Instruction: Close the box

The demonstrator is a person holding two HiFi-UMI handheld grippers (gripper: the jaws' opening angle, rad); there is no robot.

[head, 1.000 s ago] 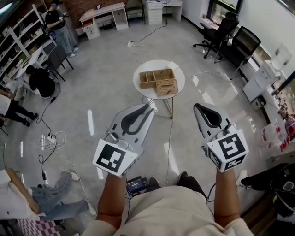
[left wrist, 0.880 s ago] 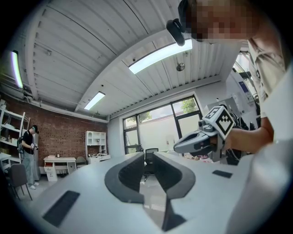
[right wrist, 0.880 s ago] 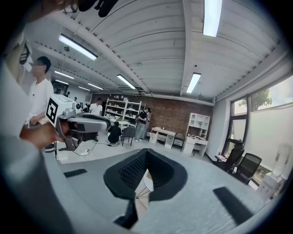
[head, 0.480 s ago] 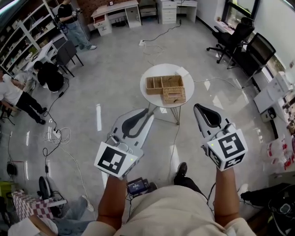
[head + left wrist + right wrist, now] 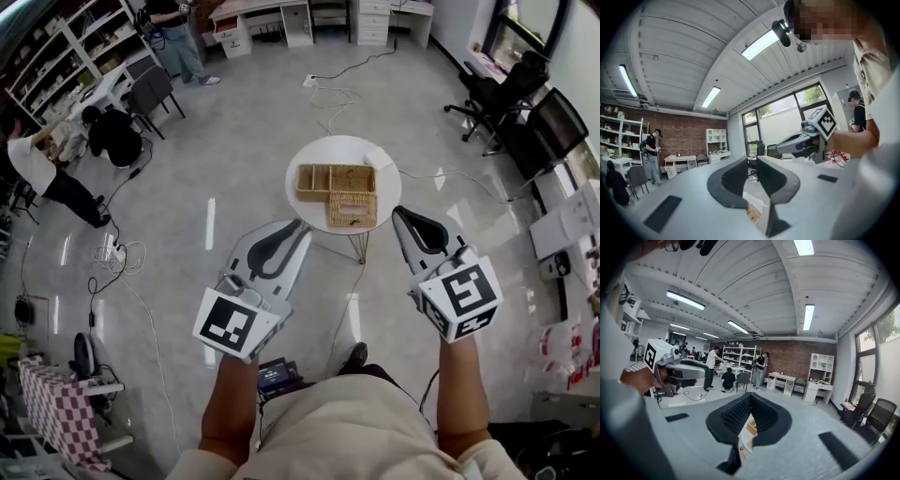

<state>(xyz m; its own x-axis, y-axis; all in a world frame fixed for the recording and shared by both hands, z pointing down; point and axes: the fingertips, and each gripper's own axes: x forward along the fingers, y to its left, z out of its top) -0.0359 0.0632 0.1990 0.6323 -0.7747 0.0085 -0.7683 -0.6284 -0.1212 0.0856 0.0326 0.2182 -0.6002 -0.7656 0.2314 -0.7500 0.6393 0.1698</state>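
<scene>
Nearest: both grippers are held side by side, just short of the table. The left gripper [image 5: 298, 228] has its jaws a narrow slit apart with nothing between them; the right gripper [image 5: 401, 214] has its jaws pressed together, empty. Beyond the tips: a round white table [image 5: 315, 150] carries the wicker box [image 5: 323, 178], uncovered with compartments showing, and its woven lid [image 5: 353, 210] lies flat against the near right side. Far: cables [image 5: 328, 91] on the floor [image 5: 234, 141], office chairs [image 5: 506, 89] to the right, shelving [image 5: 70, 47] and a seated person [image 5: 114, 139] to the left.
</scene>
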